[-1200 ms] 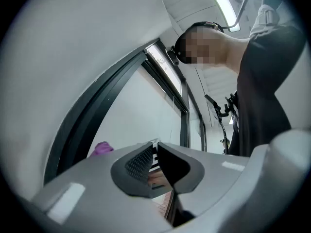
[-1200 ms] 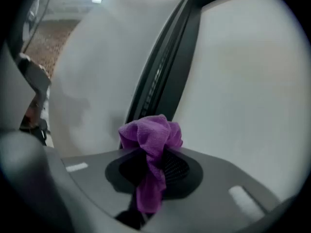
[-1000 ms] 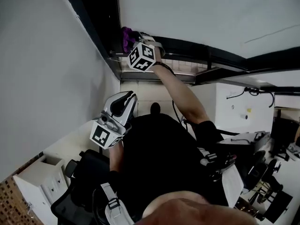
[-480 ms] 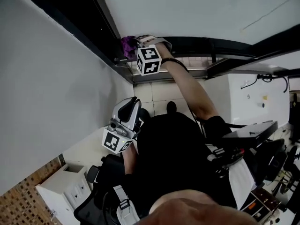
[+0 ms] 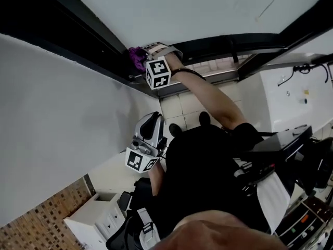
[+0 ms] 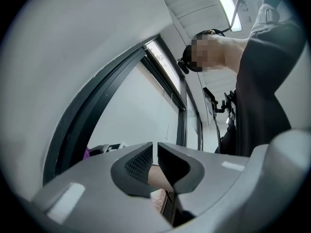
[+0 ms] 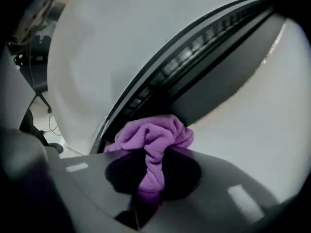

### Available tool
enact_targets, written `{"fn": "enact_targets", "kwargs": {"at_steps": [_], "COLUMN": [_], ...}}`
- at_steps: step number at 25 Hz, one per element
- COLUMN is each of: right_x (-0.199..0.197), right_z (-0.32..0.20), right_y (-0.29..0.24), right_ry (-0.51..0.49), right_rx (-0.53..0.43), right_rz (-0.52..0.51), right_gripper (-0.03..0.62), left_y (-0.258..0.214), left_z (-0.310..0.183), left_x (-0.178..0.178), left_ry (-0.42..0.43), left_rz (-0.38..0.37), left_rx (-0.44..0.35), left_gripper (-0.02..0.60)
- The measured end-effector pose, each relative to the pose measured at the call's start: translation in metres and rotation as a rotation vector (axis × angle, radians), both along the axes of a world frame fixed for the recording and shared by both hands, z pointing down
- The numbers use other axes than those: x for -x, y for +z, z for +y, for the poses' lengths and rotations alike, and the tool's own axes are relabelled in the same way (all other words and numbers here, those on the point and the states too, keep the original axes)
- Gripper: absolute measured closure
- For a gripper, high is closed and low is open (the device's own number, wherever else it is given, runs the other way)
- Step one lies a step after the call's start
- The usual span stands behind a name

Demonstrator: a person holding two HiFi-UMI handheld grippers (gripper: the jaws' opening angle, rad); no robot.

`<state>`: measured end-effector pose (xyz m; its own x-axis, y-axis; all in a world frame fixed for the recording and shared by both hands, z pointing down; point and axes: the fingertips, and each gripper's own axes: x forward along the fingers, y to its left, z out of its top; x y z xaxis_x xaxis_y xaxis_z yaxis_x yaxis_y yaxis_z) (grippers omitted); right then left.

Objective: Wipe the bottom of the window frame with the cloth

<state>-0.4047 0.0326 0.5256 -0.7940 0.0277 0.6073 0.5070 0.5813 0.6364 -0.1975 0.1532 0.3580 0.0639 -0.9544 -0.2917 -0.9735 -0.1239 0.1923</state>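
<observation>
At the lower left of the head view a white cabinet (image 5: 99, 219) is cut off by the edge, and it is seen further right than a second ago, the whole view having swung. The left tongs (image 6: 156, 152) are held low beside the person's body, well apart from the window; their jaws are drawn nearly together with only a narrow slit between them, and nothing is gripped. The only print to be made out is the black-and-white square marker pattern on each cube; no words can be read. The window frame (image 5: 99, 40) is seen as a dark rail crossing the upper part of the head view. The purple cloth (image 7: 153, 135) is clamped in the closed right tongs (image 7: 151, 171) and is kept bunched against the dark rail of the frame, as in the earlier pictures. In the head view the jaws of the right tongs are largely hidden behind the hand and the cube, and only a small purple tuft is shown. The cloth's lower end is lost in shadow between the jaws. At the far right, dark equipment is cut off and hard to make out.
</observation>
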Motion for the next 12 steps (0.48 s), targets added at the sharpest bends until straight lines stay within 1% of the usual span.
{"fn": "enact_targets", "kwargs": {"at_steps": [2, 5, 6, 9, 10, 12], "right_x": [-0.005, -0.017, -0.015, 0.007, 0.009, 0.004], "right_z": [-0.001, -0.002, -0.005, -0.008, -0.006, -0.009], "right_y": [-0.005, -0.020, -0.024, -0.016, -0.012, -0.006], "right_ry": [-0.016, -0.062, -0.045, 0.059, 0.077, 0.105], "right_rx": [0.005, 0.079, 0.092, 0.070, 0.084, 0.137], "right_rz": [0.019, 0.045, 0.021, -0.087, -0.098, -0.060], "right_gripper": [0.539, 0.539, 0.539, 0.536, 0.536, 0.537], "left_y": [-0.003, -0.005, -0.004, 0.001, 0.002, 0.004], "left_z": [-0.005, -0.005, -0.005, -0.008, -0.009, -0.011], "left_x": [-0.005, -0.007, -0.005, -0.007, -0.008, -0.009], "left_ry": [0.014, 0.028, 0.031, 0.046, 0.052, 0.058], "left_rz": [-0.005, -0.010, -0.007, -0.002, -0.003, -0.004], "left_rx": [-0.002, -0.004, -0.003, 0.002, 0.003, 0.007], "left_gripper": [0.558, 0.558, 0.558, 0.558, 0.558, 0.558]}}
